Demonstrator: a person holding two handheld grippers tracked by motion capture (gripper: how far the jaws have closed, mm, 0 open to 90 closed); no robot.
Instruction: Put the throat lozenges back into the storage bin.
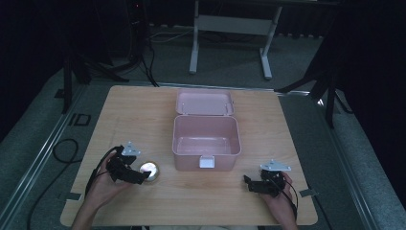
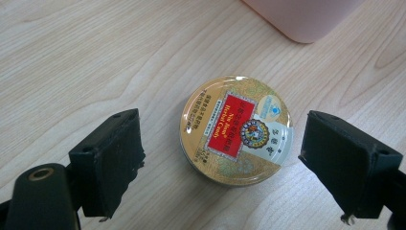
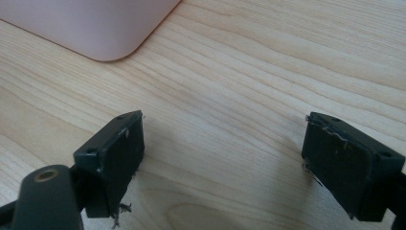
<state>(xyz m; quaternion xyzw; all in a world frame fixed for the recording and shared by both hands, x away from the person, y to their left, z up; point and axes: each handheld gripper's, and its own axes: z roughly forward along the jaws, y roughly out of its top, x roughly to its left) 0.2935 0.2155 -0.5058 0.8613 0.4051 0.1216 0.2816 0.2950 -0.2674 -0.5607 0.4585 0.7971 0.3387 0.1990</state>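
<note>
Your left gripper [image 2: 222, 158] is wide open — round tin [image 2: 235, 129] sits between the jaws, untouched. Right gripper [image 3: 222, 160] wide too — bare counter [image 3: 249, 72] between them.

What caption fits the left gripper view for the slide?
Left gripper open, its fingers flanking a round candy tin lying on the wooden table.

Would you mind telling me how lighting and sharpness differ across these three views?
High view: dim, dark surroundings, soft detail, and the round tin shows a bright glare spot. Left gripper view: bright and even, the tin's label is sharp, its gold rim glints. Right gripper view: bright, with soft shadows under the fingers on the table.
</note>
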